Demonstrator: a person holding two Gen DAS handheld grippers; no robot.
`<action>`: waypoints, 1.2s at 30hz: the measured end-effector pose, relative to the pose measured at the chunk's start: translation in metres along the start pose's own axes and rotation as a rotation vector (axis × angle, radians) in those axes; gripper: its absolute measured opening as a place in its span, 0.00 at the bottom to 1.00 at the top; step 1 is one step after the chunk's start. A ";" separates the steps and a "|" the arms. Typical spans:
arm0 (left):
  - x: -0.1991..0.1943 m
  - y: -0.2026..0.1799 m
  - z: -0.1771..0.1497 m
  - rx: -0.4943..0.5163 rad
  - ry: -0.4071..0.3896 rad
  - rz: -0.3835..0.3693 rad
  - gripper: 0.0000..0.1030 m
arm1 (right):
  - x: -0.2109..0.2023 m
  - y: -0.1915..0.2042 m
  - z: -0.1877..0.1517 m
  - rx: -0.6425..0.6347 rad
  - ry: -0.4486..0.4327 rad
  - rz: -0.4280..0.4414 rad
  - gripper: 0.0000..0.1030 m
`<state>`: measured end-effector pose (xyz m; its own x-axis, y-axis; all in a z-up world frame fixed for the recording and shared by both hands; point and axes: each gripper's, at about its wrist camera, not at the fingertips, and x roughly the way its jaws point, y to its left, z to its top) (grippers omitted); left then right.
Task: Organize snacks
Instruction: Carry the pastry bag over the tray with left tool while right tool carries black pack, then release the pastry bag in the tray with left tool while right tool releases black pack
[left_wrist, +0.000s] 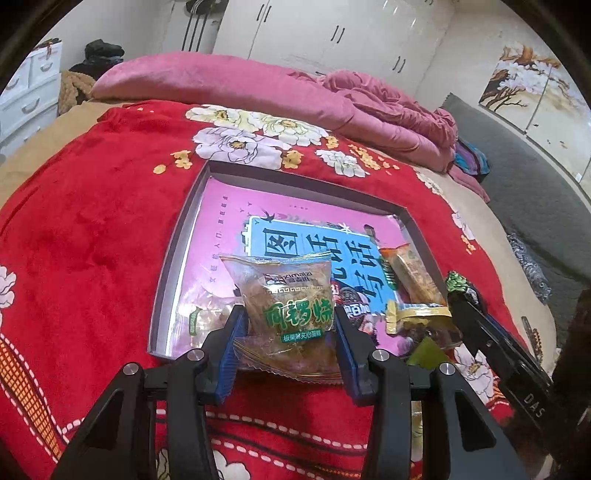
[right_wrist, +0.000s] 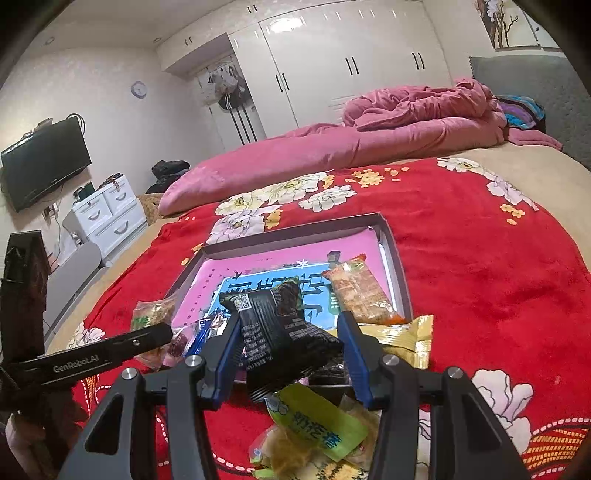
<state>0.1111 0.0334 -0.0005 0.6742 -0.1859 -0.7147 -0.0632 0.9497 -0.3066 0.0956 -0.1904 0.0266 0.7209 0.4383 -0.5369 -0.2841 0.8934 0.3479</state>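
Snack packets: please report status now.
Left hand-held gripper shut on clear cake packet. Right hand-held gripper shut on black foil packet. Grey tray ahead.

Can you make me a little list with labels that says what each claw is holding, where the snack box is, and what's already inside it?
left claw: shut on the clear cake packet with green writing
right claw: shut on the black snack packet
snack box: open, flat on the red flowery blanket, pink and blue picture inside
in the box: orange snack packet by the right wall
still outside the box: yellow-green packet and gold packet, on the blanket
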 end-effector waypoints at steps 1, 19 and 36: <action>0.001 0.000 0.001 0.001 -0.001 0.006 0.46 | 0.001 0.000 0.000 -0.001 0.001 0.001 0.50; 0.023 -0.007 0.007 0.039 -0.011 0.051 0.46 | 0.030 0.009 0.004 -0.030 0.038 -0.046 0.50; 0.038 -0.019 0.006 0.042 0.016 0.056 0.46 | 0.052 0.018 0.003 -0.052 0.062 -0.091 0.50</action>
<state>0.1420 0.0096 -0.0183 0.6583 -0.1358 -0.7404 -0.0693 0.9685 -0.2393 0.1297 -0.1521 0.0071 0.7052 0.3591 -0.6114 -0.2527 0.9329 0.2565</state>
